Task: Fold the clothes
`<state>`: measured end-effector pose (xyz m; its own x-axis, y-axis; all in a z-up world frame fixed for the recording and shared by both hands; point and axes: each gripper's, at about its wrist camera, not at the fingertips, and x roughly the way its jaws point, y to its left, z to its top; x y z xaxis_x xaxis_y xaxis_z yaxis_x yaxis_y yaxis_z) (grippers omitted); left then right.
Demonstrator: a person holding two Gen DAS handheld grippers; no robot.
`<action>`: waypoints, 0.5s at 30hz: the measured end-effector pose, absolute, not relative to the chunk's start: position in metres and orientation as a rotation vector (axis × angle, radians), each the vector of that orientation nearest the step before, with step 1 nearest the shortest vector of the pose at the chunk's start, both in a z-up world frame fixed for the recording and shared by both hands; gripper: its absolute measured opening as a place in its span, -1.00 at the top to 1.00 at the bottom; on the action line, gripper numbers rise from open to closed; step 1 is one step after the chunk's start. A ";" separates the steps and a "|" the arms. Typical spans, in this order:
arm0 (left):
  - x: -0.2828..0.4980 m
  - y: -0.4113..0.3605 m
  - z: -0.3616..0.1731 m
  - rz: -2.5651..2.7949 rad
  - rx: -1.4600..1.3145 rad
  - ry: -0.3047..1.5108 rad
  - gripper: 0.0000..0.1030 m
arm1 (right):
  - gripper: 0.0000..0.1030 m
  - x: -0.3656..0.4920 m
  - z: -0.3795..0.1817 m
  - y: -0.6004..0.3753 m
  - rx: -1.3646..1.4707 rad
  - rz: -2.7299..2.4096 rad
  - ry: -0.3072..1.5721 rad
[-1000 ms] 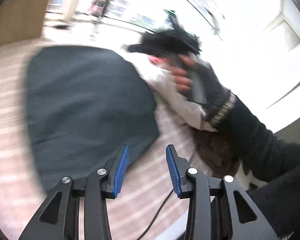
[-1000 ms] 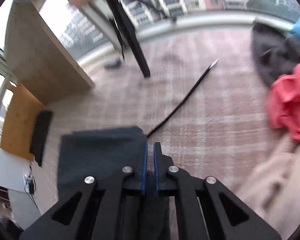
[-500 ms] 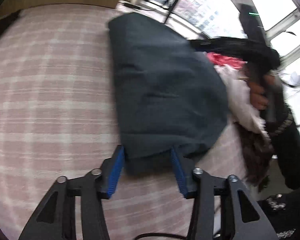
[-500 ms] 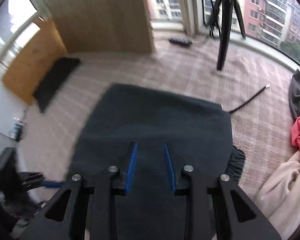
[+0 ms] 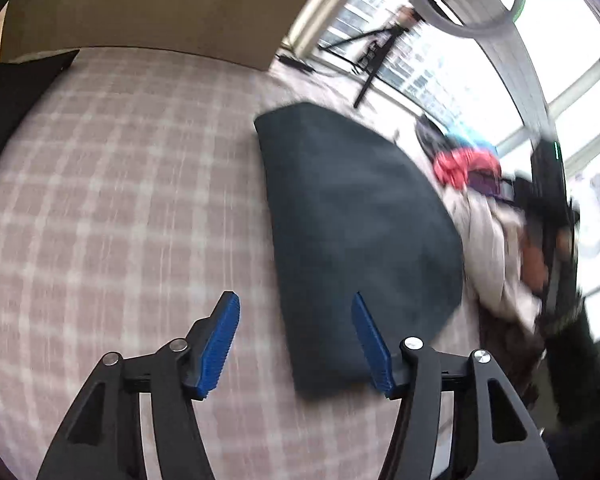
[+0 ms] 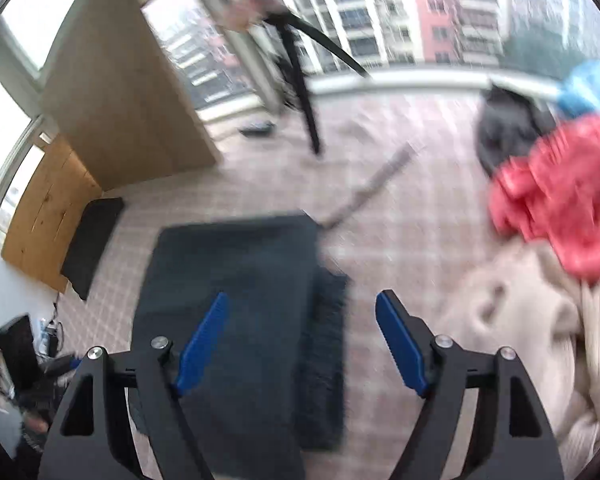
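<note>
On the pink-and-white checked cloth surface (image 5: 112, 208) we see a dark teal folded garment of soft, matte knit (image 5: 356, 216), lying flat as a thick rounded-corner rectangle, with a darker fringed edge (image 6: 326, 344) poking out along one side in the right wrist view. Beside it, nearly touching its far long edge, sits a heap of unfolded clothes: a cream ribbed knit (image 6: 540, 320), a crumpled coral-red piece (image 6: 560, 200), a charcoal one (image 6: 504, 132) and a bit of bright blue fabric (image 6: 588, 88). We have wide bare cloth to the other side of the folded garment, running to a pale wooden panel (image 5: 140, 4) and a black flat pad (image 6: 88, 244); a black tripod leg (image 6: 304, 108) stands farther off by the window. Our left gripper (image 5: 296, 340) tilts steeply down over the garment's near corner, its blue ribbed pads having just spread apart, one over bare cloth and one above the fabric, pressing on nothing. Our right gripper (image 6: 300, 340) also points steeply down, jaws just opened wide and straddling the fringed edge, gripping nothing. From the left wrist view the right hand (image 5: 540, 264) appears blurred past the heap.
</note>
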<state>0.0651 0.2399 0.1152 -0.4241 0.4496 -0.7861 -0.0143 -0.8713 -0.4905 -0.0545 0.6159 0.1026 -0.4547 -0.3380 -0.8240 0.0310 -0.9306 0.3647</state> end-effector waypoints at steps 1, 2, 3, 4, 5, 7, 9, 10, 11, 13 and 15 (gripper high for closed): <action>0.056 0.241 0.110 2.343 -1.504 -0.632 -0.18 | -0.47 -0.053 0.096 0.624 1.540 -2.442 -0.474; 0.048 0.242 0.106 2.328 -1.514 -0.657 -0.20 | -0.47 -0.051 0.088 0.629 1.565 -2.423 -0.499; 0.039 0.243 0.101 2.313 -1.524 -0.682 -0.21 | -0.47 -0.049 0.080 0.633 1.590 -2.402 -0.523; 0.030 0.245 0.096 2.298 -1.535 -0.706 -0.21 | -0.47 -0.048 0.072 0.635 1.606 -2.373 -0.549; 0.022 0.253 0.093 2.293 -1.550 -0.709 -0.21 | -0.47 -0.047 0.066 0.636 1.609 -2.350 -0.572; 0.011 0.258 0.086 2.284 -1.572 -0.700 -0.21 | -0.47 -0.047 0.055 0.636 1.614 -2.303 -0.618; 0.003 0.262 0.079 2.272 -1.591 -0.699 -0.21 | -0.47 -0.050 0.048 0.633 1.609 -2.276 -0.616; 0.000 0.264 0.075 2.259 -1.600 -0.701 -0.21 | -0.47 -0.051 0.044 0.630 1.613 -2.277 -0.601; -0.002 0.266 0.073 2.250 -1.611 -0.697 -0.21 | -0.47 -0.053 0.041 0.628 1.623 -2.282 -0.576; -0.007 0.271 0.068 2.238 -1.625 -0.678 -0.21 | -0.47 -0.056 0.034 0.622 1.633 -2.269 -0.541; -0.011 0.276 0.069 2.252 -1.611 -0.617 -0.21 | -0.47 -0.058 0.027 0.616 1.657 -2.270 -0.483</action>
<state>-0.0110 0.2761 0.0694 -0.3237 0.4791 -0.8159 0.0035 -0.8617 -0.5075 -0.0578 0.6160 0.0271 -0.2973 -0.4203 -0.8573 0.0349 -0.9021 0.4301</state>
